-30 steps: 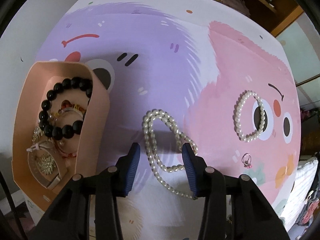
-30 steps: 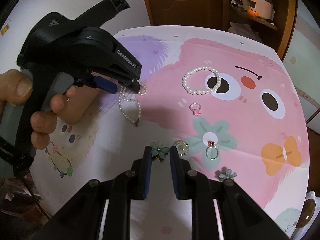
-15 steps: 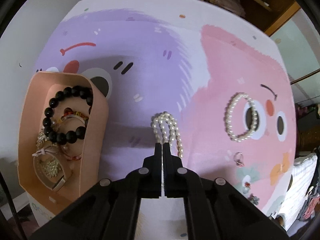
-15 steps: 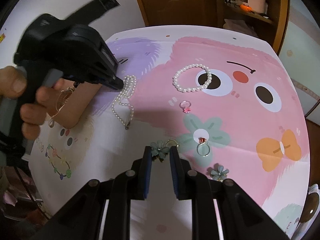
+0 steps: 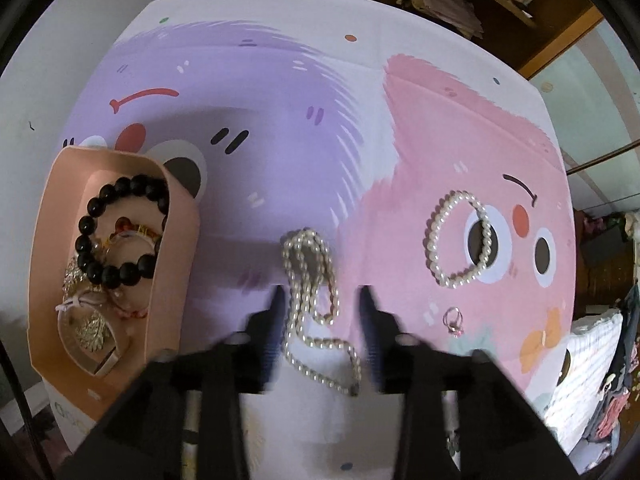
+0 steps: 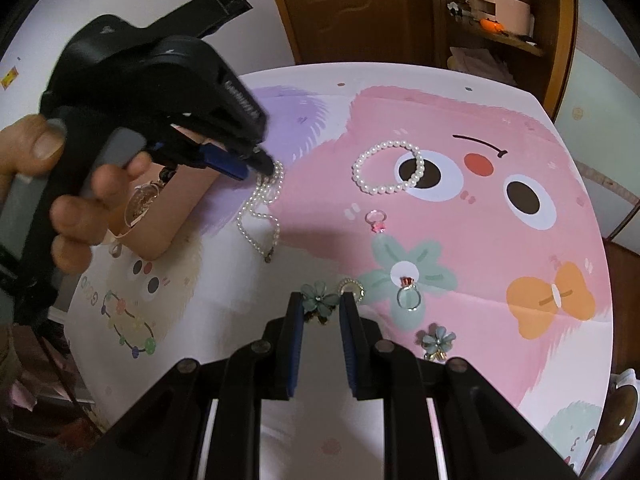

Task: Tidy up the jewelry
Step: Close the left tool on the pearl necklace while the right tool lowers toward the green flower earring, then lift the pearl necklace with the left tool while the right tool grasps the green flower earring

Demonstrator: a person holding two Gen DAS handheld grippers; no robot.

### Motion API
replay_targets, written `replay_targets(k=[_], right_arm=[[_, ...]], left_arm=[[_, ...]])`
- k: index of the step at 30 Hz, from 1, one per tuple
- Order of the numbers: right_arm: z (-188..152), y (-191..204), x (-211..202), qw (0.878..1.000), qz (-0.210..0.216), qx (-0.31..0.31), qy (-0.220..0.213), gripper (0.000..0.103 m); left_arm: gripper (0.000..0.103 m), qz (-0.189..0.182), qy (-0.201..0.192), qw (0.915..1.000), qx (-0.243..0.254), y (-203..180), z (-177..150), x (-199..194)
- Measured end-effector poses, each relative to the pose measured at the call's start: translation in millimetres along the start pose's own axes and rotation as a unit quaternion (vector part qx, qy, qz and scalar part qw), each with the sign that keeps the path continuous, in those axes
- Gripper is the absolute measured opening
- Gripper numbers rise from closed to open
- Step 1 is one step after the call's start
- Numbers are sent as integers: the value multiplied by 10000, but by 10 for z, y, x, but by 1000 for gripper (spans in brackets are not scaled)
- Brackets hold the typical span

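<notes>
Several bracelets are already lying in the pink tray. The left gripper is opening its jaws around the pearl necklace lying on the tabletop; the pearl bracelet and rings are waiting. The right gripper is hovering, jaws narrowly apart, empty.

**Soft indoor light, blurred left fingers, heavy fisheye curve**

Both views are evenly and moderately lit, with no harsh glare on the table. Soft shadows lie under the left gripper, whose fingers smear with motion blur as the jaws are opening. The right gripper looks sharp. Fisheye distortion bends the table's edges, and black vignetting fills the corners. The background room is dim.
</notes>
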State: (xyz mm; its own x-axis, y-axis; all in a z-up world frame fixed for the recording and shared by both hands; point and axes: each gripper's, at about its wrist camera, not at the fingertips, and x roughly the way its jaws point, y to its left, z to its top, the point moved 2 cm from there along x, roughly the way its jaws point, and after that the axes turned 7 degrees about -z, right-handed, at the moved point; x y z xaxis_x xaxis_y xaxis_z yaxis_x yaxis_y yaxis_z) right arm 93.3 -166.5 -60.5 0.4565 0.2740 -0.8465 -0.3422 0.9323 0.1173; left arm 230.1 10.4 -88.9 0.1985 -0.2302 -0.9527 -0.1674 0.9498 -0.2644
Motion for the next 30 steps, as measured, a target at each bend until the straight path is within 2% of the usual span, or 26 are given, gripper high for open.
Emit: replay_targets(k=[2, 8, 10, 11, 14, 17, 18, 20, 24, 26, 30], right_arm=[[4, -23, 10, 10000, -4, 25, 16, 18], [28, -40, 33, 10000, 0, 91, 25, 18], [26, -35, 32, 9999, 7, 101, 15, 18], [28, -37, 33, 9999, 19, 107, 12, 18], [6, -40, 35, 9999, 32, 129, 10, 18], [0, -53, 50, 9999, 42, 160, 26, 18], [-2, -58, 58, 9998, 47, 179, 35, 18], [-4, -64, 63, 9998, 59, 205, 40, 18], [-2, -74, 57, 9997, 72, 238, 24, 18], [-4, -87, 51, 9997, 71, 254, 10, 18], [4, -93, 46, 9996, 69, 271, 1, 18]], left_arm=[[53, 164, -48, 9998, 35, -26, 47, 61], [53, 490, 28, 9987, 119, -48, 109, 220], [45, 578, 67, 9982, 119, -46, 116, 257], [38, 606, 115, 9980, 120, -44, 117, 281], [34, 698, 140, 9973, 192, -72, 128, 319], [26, 690, 179, 9971, 264, -116, 134, 340], [17, 679, 180, 9971, 292, -125, 135, 335], [7, 641, 211, 9973, 298, -218, 150, 408], [7, 486, 228, 9984, 200, -206, 131, 415], [3, 362, 172, 9991, 162, -171, 85, 375], [3, 242, 43, 9996, 166, -140, 22, 246]])
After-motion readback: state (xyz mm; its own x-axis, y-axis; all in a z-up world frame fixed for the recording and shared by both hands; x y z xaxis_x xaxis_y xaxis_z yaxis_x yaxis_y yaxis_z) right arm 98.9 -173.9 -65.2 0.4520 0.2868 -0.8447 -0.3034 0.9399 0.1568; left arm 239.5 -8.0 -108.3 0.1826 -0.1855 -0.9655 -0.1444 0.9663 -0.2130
